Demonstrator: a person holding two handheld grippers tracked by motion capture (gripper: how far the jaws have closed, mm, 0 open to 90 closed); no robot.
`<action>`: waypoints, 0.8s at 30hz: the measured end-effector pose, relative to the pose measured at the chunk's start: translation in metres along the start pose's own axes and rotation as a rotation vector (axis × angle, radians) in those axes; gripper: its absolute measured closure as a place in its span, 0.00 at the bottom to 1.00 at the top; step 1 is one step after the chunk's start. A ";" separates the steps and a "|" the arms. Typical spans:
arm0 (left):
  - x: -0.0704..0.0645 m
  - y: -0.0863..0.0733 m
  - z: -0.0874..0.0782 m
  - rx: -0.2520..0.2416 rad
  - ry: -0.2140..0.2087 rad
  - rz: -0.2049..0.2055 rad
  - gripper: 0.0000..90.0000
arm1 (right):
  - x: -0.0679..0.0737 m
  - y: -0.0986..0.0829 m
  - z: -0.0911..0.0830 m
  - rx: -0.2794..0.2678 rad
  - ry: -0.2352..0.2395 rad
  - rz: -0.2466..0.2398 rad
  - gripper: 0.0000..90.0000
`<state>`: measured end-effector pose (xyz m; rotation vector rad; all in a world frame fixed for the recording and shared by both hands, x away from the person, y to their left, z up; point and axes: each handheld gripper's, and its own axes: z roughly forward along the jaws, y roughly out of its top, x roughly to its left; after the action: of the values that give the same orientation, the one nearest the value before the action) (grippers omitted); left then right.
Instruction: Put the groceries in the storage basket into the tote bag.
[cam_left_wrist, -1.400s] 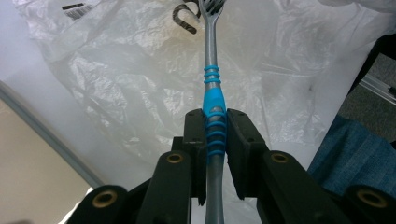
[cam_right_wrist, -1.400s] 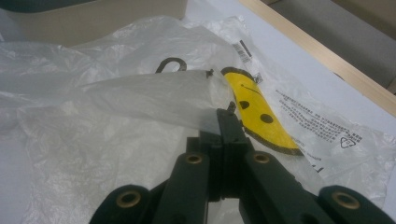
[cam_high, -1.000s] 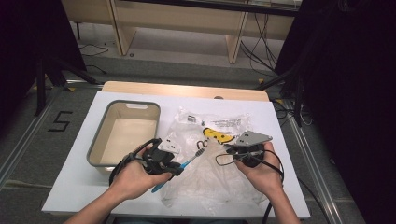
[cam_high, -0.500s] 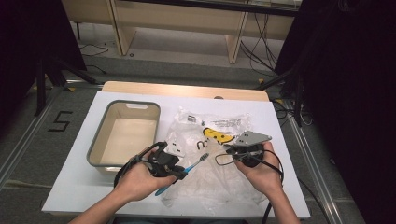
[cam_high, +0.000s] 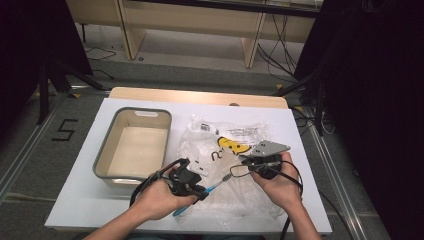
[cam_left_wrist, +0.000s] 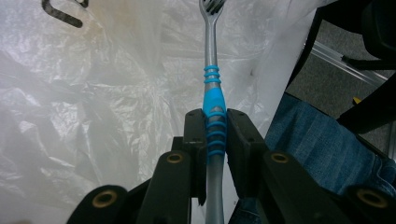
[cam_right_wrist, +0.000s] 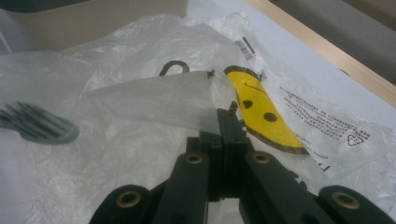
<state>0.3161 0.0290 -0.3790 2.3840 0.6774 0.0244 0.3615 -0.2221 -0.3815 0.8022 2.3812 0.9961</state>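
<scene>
Left gripper fingers clamp a blue-gripped toothbrush; right gripper fingers pinch the plastic bag ahead.

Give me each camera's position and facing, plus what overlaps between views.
High view: fixed above the person's side, looking forward and down at the table; forearms and both hand-held grippers enter from the bottom.
Left gripper view: rides the left hand-held gripper, looking along its jaws shut on the toothbrush; a denim-clad leg shows at right.
Right gripper view: rides the right hand-held gripper, facing the plastic bag pinched in its jaws.
Shared: toothbrush and bag appear in all three.
</scene>
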 end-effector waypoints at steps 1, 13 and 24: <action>-0.001 0.000 0.001 -0.002 -0.001 -0.004 0.87 | 0.000 0.000 0.000 -0.001 0.000 -0.002 1.00; -0.006 0.005 0.012 0.011 -0.018 0.000 0.87 | 0.000 0.000 0.000 -0.002 0.002 0.002 1.00; -0.015 0.008 0.023 0.034 -0.032 0.026 0.87 | 0.000 0.000 -0.001 -0.002 0.003 0.002 1.00</action>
<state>0.3111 0.0033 -0.3899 2.4201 0.6367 -0.0144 0.3610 -0.2232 -0.3808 0.8035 2.3818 1.0009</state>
